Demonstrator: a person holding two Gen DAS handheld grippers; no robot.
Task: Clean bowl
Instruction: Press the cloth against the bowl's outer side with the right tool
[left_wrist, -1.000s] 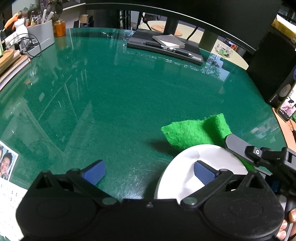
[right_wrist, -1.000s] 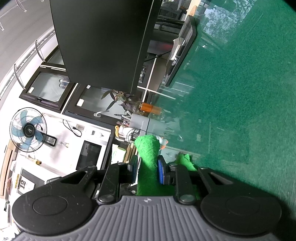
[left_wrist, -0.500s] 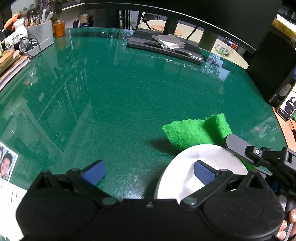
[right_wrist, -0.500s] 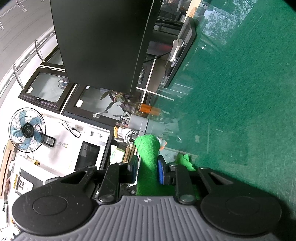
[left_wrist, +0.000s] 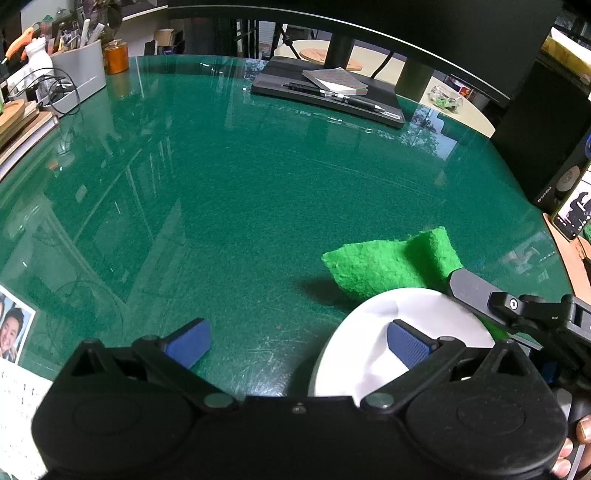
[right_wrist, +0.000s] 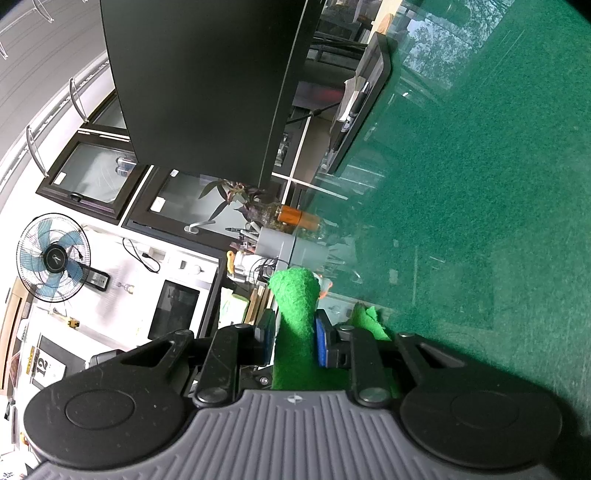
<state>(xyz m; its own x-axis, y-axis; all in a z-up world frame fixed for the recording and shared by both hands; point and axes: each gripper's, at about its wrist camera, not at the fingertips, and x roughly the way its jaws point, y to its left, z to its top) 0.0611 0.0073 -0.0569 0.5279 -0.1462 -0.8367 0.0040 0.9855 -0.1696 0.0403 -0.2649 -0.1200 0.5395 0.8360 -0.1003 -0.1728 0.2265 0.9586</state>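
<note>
My right tongs are clenching the green cloth just beyond the bowl; my left tongs are hanging released, one pad over the bowl.

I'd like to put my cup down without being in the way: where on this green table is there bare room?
The wide middle of the green tabletop is bare, between the monitor base and the white bowl. It is crowded at the grey organizer and around the bowl and green cloth.
</note>
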